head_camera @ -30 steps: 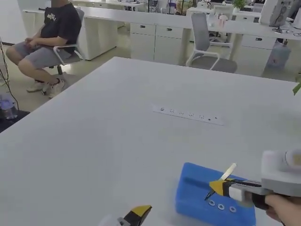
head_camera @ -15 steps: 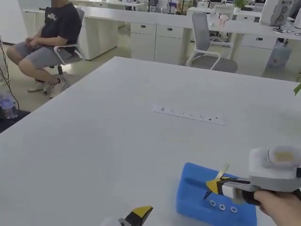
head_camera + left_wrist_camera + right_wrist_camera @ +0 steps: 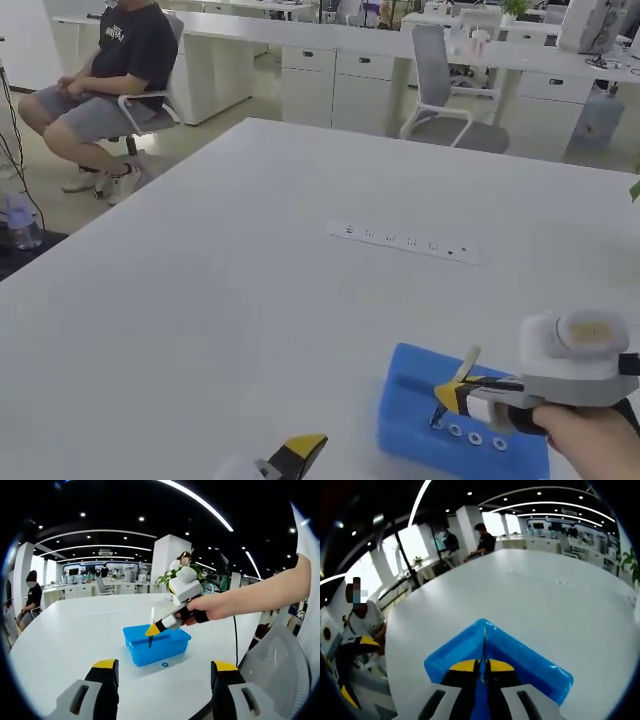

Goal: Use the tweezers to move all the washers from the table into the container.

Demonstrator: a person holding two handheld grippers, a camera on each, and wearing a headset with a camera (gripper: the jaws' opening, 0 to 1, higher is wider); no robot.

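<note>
Since a second before, the right gripper [image 3: 450, 397] had slid a little further across the blue container [image 3: 410, 395], and the free end of the tweezers [image 3: 467, 360] had swung more upright. The container and the left gripper [image 3: 164, 676] had kept their places over the white counter [image 3: 250, 300]

The right gripper's fingers [image 3: 465, 666] were pressed together on the tweezers, whose tip pointed down into the container. Whether a washer hung in that tip was too small to tell. The left gripper's fingers [image 3: 106, 680] were spread wide with nothing between them.

Three small rings [image 3: 474, 437] showed against the blue in the head view. They were probably washers lying in the container, though that could not be settled. From the side, the left gripper view gave what the head view's angle did not: one washer [image 3: 165, 664], by its look, flat on the counter just beside the container's near wall, and the tweezers' tip dipped below the rim. The right gripper view looked straight along the tweezers and showed the fingers clamped about them.

A washer of that kind would likely be light, thin, stiff and slippery, hugging the smooth counter. The best hold, I judged, was one tweezer tip through the hole and the other outside the rim, pinching across the band; a grab at the flat face would probably skid
</note>
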